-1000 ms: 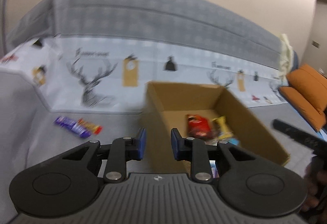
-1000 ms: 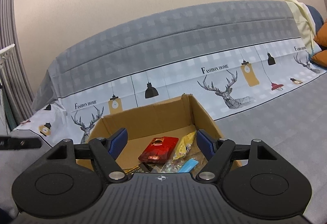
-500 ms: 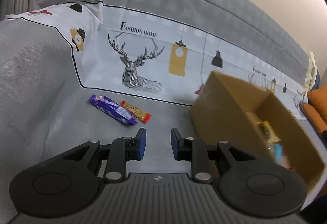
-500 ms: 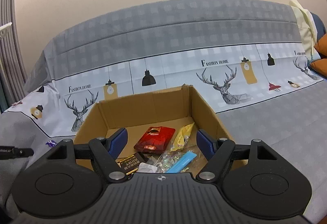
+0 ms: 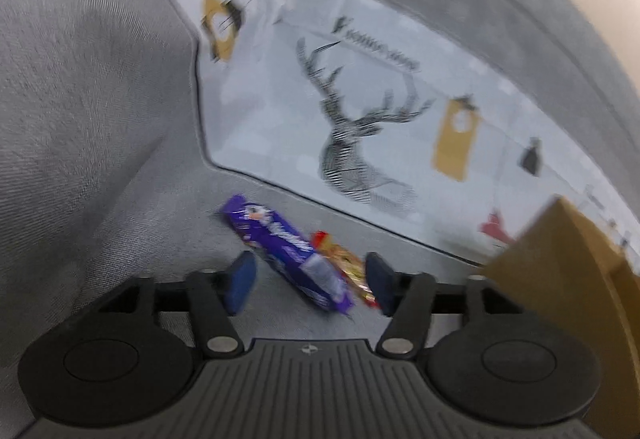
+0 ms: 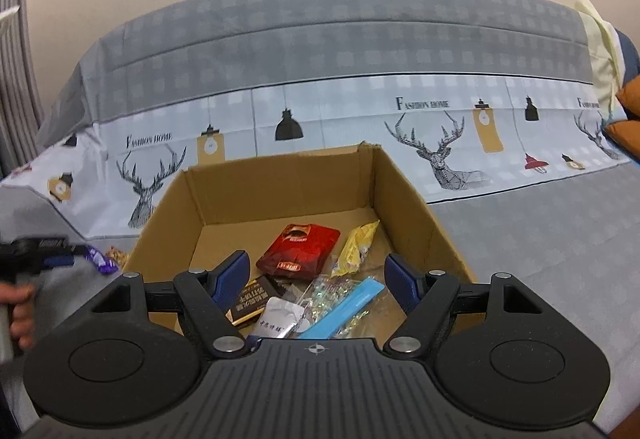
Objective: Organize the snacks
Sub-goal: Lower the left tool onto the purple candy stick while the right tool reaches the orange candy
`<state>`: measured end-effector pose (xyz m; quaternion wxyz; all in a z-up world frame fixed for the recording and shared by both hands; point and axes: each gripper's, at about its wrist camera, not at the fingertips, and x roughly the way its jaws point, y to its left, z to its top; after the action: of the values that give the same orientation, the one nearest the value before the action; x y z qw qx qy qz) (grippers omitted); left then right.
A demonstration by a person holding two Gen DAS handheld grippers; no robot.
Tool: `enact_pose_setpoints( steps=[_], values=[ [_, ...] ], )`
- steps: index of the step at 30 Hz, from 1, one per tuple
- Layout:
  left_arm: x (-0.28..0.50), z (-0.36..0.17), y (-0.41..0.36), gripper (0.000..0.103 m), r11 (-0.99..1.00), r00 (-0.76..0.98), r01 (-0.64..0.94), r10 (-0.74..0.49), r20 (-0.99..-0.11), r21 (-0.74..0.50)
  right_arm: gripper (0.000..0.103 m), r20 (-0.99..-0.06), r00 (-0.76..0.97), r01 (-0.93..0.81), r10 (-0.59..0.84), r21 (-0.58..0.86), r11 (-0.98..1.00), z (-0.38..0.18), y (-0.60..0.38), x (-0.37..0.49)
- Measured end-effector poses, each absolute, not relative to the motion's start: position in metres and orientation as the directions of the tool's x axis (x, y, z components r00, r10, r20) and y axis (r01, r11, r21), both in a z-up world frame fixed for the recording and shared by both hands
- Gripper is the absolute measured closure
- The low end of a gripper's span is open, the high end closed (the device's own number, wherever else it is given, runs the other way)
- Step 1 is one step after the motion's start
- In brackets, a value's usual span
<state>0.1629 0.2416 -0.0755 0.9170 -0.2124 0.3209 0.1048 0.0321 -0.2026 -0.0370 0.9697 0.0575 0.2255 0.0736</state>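
Purple bar on grey cover, beside box | lies between my spread left gripper fingers, orange bar alongside | light, crinkly, slippery wrapper: pinch mid-length | right gripper spread, empty, over box

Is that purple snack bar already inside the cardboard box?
No, the purple snack bar lies on the grey cover, outside the cardboard box.

A purple snack bar and an orange-wrapped bar are framed between the wide-spread fingers of the left gripper, lower centre; a cardboard box is seen at right.
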Motion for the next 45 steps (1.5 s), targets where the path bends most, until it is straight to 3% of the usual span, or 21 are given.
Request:
enact_pose_setpoints(
  steps=[6,7,8,9,10,11,17,26,31,35,41,45],
  values=[
    [0.180,-0.085,0.244,0.036,0.875,0.725,-0.375,0.072,-0.685,-0.305,0.027,-0.450,0.879,-0.117,0.158,0.118,0.986,-0.039,-0.195,0.040],
    [0.181,-0.086,0.243,0.044,0.880,0.723,-0.372,0.076,-0.687,-0.294,0.027,-0.454,0.877,-0.117,0.157,0.114,0.987,-0.040,-0.194,0.041],
    [0.181,-0.086,0.243,0.060,0.882,0.723,-0.367,0.071,-0.687,-0.295,0.027,-0.457,0.876,-0.119,0.155,0.106,0.987,-0.041,-0.192,0.042],
    [0.182,-0.087,0.242,0.070,0.883,0.721,-0.365,0.067,-0.689,-0.296,0.027,-0.460,0.875,-0.122,0.154,0.098,0.988,-0.041,-0.190,0.043],
    [0.181,-0.087,0.242,0.078,0.883,0.721,-0.365,0.069,-0.689,-0.294,0.027,-0.462,0.874,-0.125,0.153,0.091,0.988,-0.041,-0.189,0.044],
    [0.179,-0.085,0.241,0.078,0.883,0.721,-0.371,0.080,-0.689,-0.286,0.027,-0.464,0.872,-0.128,0.152,0.084,0.988,-0.041,-0.188,0.044],
    [0.151,-0.073,0.247,0.079,0.861,0.718,-0.399,0.080,-0.691,-0.315,0.027,-0.477,0.867,-0.131,0.148,0.069,0.989,-0.041,-0.185,0.048],
    [0.083,-0.064,0.232,0.079,0.843,0.659,-0.384,-0.036,-0.751,-0.377,0.027,-0.461,0.874,-0.142,0.154,0.062,0.988,-0.041,-0.185,0.046],
    [0.070,-0.078,0.215,0.077,0.876,0.599,-0.385,-0.001,-0.801,-0.289,0.027,-0.457,0.877,-0.141,0.151,0.055,0.988,-0.040,-0.184,0.044],
    [0.071,-0.075,0.206,0.065,0.901,0.597,-0.384,0.077,-0.799,-0.200,0.027,-0.465,0.873,-0.151,0.146,0.028,0.988,-0.041,-0.182,0.043],
    [0.071,-0.075,0.206,0.065,0.898,0.606,-0.393,0.092,-0.790,-0.197,0.027,-0.439,0.890,-0.145,0.123,-0.018,0.989,-0.038,-0.177,0.040],
    [0.077,-0.076,0.204,0.063,0.897,0.609,-0.396,0.096,-0.787,-0.197,0.031,-0.457,0.871,-0.212,0.181,-0.017,0.977,-0.030,-0.156,0.050]
  ],
)
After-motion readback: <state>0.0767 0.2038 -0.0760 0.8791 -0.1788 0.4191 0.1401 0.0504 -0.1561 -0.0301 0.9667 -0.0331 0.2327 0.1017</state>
